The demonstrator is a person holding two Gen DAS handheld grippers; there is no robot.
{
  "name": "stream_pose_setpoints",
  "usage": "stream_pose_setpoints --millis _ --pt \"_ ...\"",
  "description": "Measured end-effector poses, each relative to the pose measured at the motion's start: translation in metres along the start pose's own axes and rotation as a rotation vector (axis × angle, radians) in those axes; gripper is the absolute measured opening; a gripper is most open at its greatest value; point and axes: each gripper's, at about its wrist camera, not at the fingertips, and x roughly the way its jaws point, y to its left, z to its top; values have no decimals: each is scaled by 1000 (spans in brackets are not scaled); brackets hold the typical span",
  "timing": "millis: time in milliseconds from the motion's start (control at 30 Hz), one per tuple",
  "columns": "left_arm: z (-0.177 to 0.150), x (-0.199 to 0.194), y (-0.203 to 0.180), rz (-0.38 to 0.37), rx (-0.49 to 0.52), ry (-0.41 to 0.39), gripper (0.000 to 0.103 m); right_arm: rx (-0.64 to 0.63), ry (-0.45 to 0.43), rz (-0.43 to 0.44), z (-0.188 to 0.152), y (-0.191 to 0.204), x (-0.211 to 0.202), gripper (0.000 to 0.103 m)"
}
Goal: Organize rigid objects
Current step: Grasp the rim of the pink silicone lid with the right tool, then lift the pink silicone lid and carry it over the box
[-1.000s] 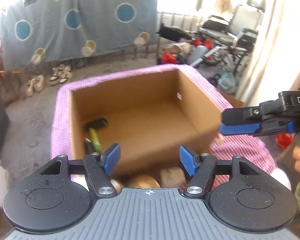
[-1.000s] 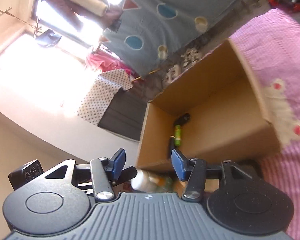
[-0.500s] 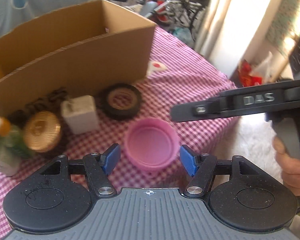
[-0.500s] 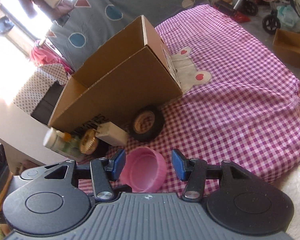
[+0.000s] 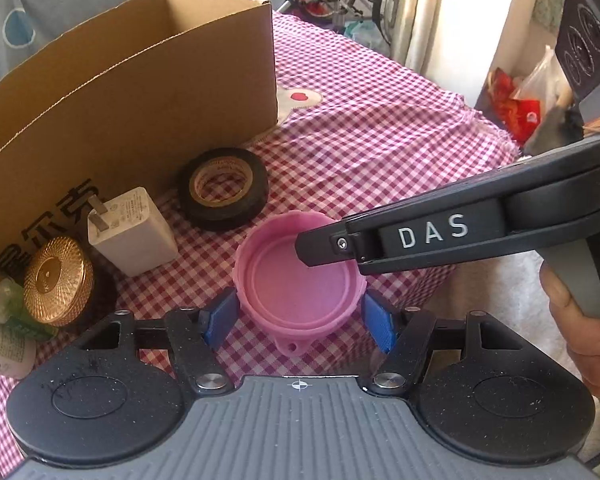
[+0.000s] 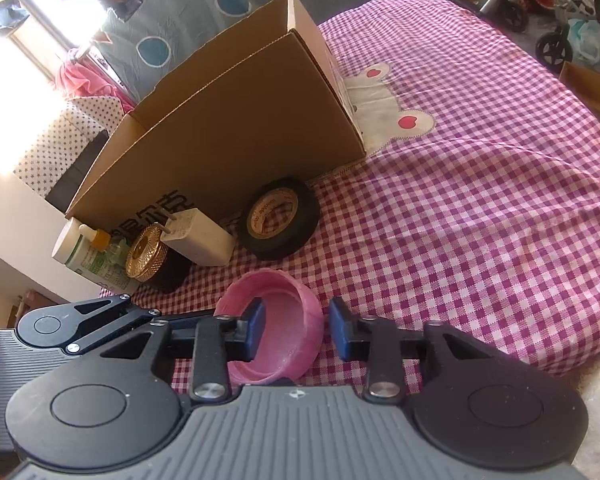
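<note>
The right hand-held gripper point(image 6: 296, 330) is closing astride the pink cup's point(image 6: 284, 320) rim near the bed's point(image 6: 460, 200) front edge, while the left hand-held gripper point(image 5: 300, 316) stands spread around it.

My left gripper point(image 5: 300, 318) points steeply down, its blue pads parted either side of the pink bowl point(image 5: 300, 280) without pressing it. My right gripper point(image 6: 296, 330) reaches in from the right of it, jaws closing: one finger inside the bowl, the other outside, the wall between them, a gap left at the outer pad. My right hand point(image 5: 584, 332) grips its handle.
</note>
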Motion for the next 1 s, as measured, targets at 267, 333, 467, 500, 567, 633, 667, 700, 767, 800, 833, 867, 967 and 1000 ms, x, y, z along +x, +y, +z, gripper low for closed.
stream_pose_setpoints --millis 267,333,467,500,567,633,667,700,767,800,833,867,967,1000 --pt "2 2 -3 36 13 -14 67 -6 -13 -5 3 -4 3 22" --pt "2 -3 -5 34 12 -27 67 -5 -17 -11 2 -3 1 22" --pt "6 -25 -10 68 19 -91 67 -13 -51 -16 3 9 -18 22" --pt "8 -33 -12 84 24 -113 67 -19 -66 -13 5 14 -26 22" --pt "13 -53 -13 117 26 -164 67 -52 -110 -2 12 27 -44 22" --pt "21 -73 -9 153 21 -218 67 -95 -156 16 24 43 -61 22" --pt "27 -85 -5 170 15 -246 67 -121 -181 28 31 52 -69 22" --pt "32 -95 0 181 2 -272 67 -151 -203 38 39 62 -75 22" --pt "44 -115 16 190 -28 -322 67 -218 -242 49 57 82 -81 22" --pt "50 -122 25 196 -41 -336 67 -244 -254 55 65 92 -82 22" --pt "56 -127 35 203 -54 -343 67 -272 -263 66 75 102 -80 22" --pt "61 -131 46 213 -65 -342 67 -294 -267 79 85 110 -77 22" --pt "75 -133 81 235 -115 -324 67 -309 -238 152 116 128 -56 22" --pt "79 -130 92 239 -129 -307 67 -304 -213 175 127 132 -46 22"
